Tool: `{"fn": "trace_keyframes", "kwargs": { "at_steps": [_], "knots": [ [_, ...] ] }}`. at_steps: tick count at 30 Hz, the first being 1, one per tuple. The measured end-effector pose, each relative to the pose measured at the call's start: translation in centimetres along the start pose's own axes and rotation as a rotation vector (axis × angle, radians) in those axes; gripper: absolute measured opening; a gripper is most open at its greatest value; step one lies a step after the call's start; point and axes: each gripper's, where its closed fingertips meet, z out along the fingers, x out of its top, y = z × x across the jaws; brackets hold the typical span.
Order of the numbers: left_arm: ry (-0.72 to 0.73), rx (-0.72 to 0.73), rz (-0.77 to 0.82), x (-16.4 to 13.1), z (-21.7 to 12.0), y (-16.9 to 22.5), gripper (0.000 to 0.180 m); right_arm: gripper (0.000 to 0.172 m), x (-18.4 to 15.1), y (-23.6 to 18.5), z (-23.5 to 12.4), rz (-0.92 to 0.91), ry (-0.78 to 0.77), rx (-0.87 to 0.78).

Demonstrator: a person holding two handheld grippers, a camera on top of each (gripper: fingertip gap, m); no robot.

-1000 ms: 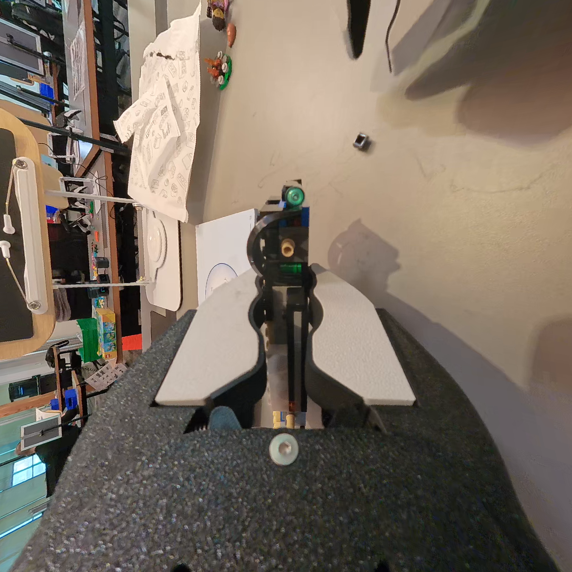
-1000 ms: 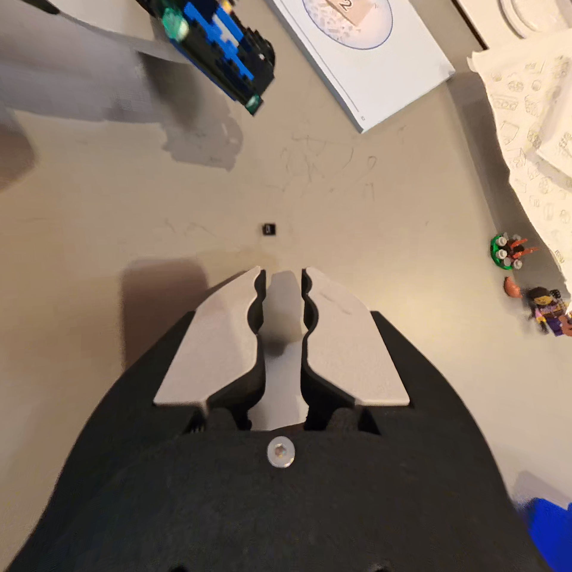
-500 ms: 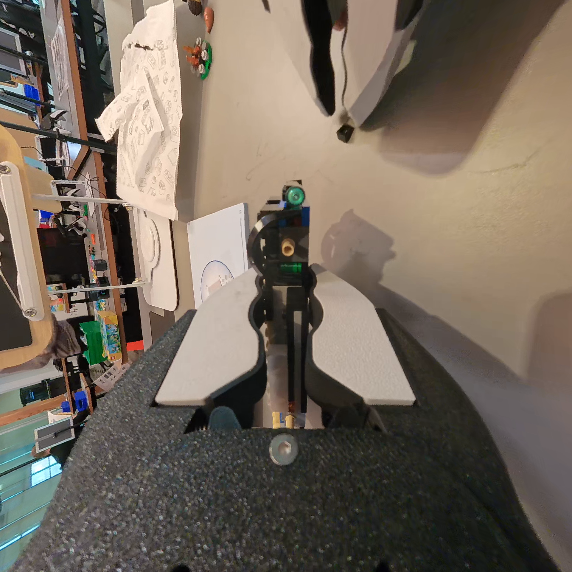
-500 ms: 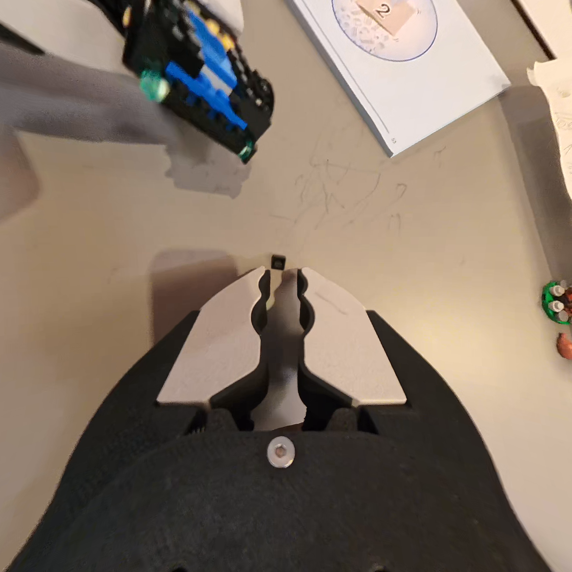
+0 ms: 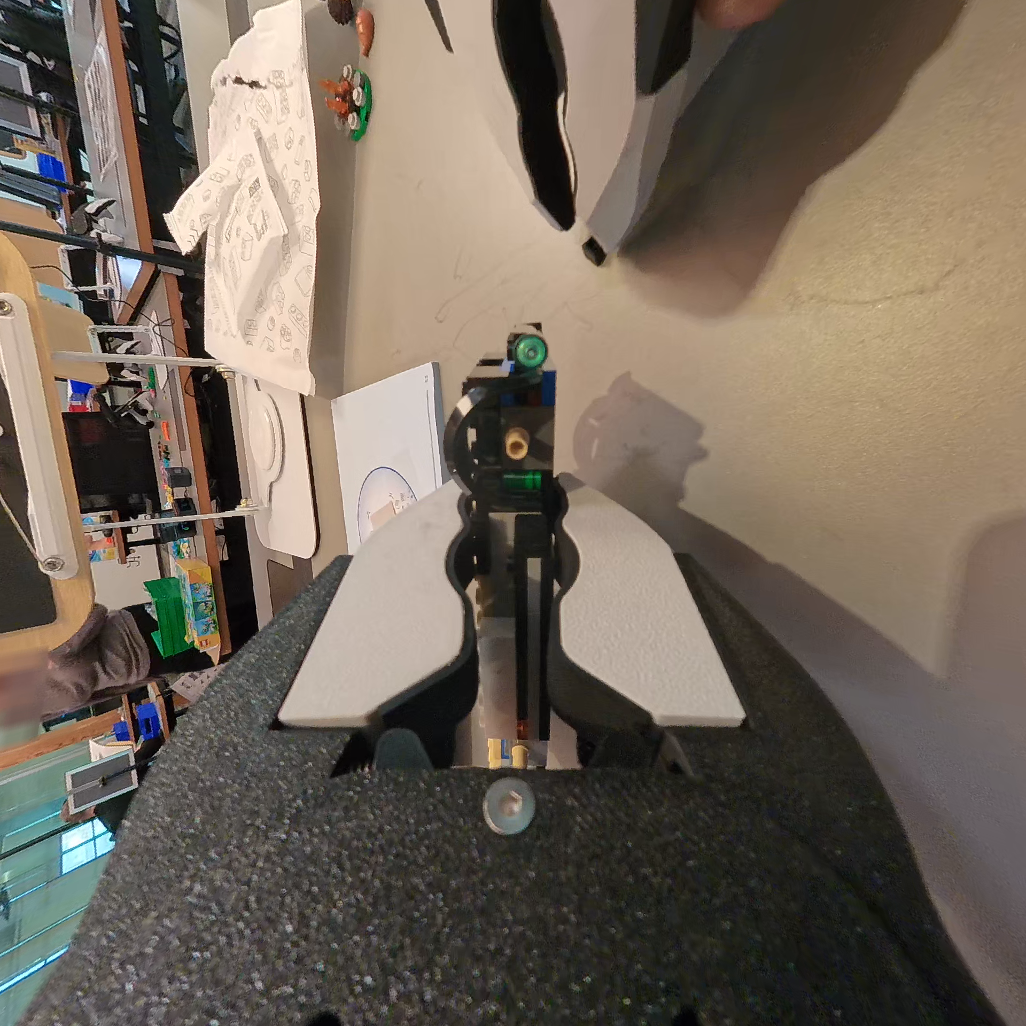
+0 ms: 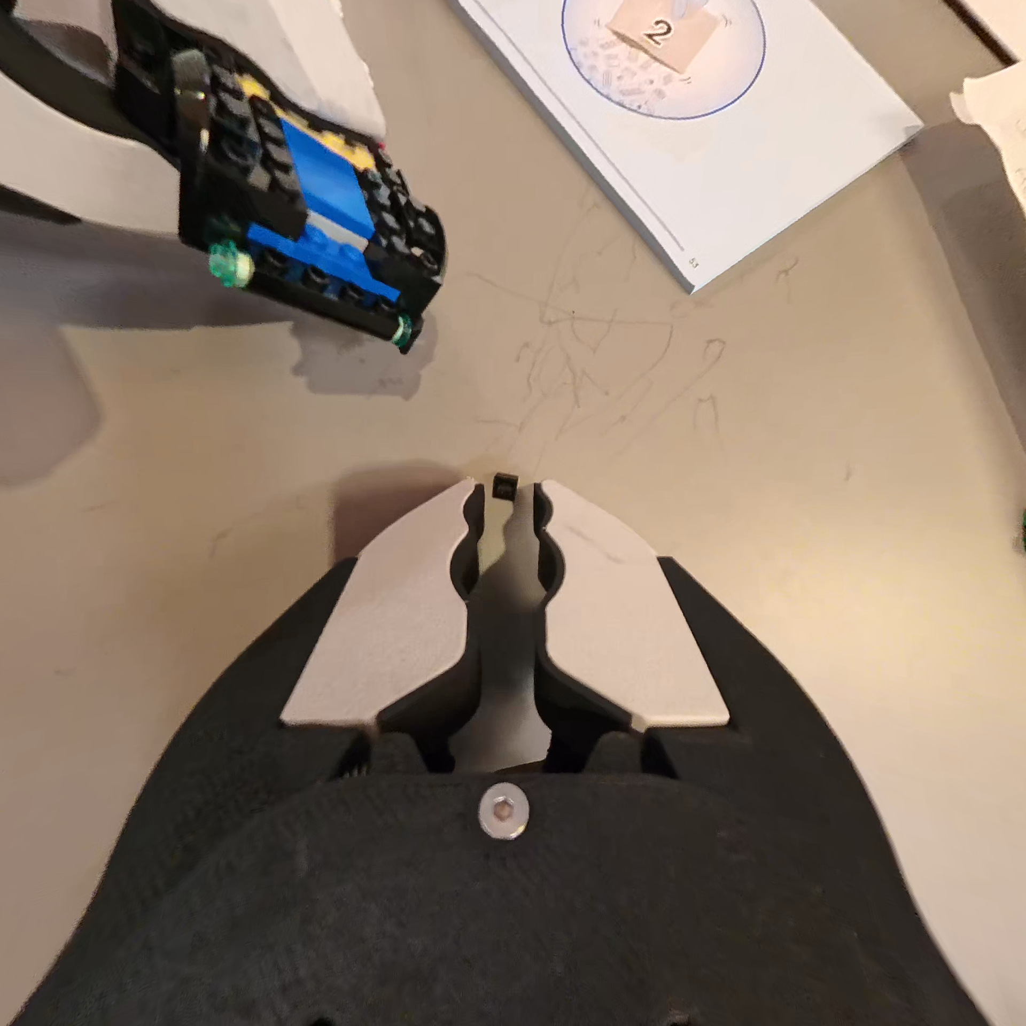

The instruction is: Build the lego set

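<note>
Left hand-held gripper clamps the black-and-blue brick model aloft, while right hand-held gripper, jaws narrowly apart, straddles a small black brick on the worktop without gripping it.

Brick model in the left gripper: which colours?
Mostly black brick model with blue, some yellow and clear green studs; clearest in the right wrist view.

On the table there are two grippers, one brick model, one loose black brick, one booklet, one crumpled sheet, and one green plant piece.
</note>
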Motion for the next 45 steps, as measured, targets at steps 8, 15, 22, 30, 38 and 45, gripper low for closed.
{"fn": "trace_keyframes", "kwargs": {
  "at_steps": [8,15,22,30,38,45],
  "knots": [
    [-0.001,0.002,0.000,0.0,0.0,0.0,0.024,0.008,0.9,-0.5,0.0,-0.117,0.033,-0.043],
    [-0.003,-0.001,0.003,0.0,0.1,0.0,0.024,0.012,2.4,-1.2,-3.6,-0.210,0.186,-0.096],
    [-0.009,-0.003,-0.001,-0.4,0.1,-0.1,0.024,0.015,-0.8,-0.5,-4.5,-0.150,0.140,-0.097],
    [-0.011,-0.015,0.024,-0.3,0.1,0.3,0.024,0.015,-1.5,-2.0,-3.1,-0.333,0.093,0.001],
    [-0.005,-0.025,0.048,-0.1,-0.1,0.6,0.024,0.020,-1.3,-2.8,-1.5,-0.744,0.027,0.188],
    [0.019,-0.039,0.053,0.1,-0.2,0.9,0.024,0.021,-0.9,-3.2,-0.8,-0.741,-0.018,0.343]
  ]
}}
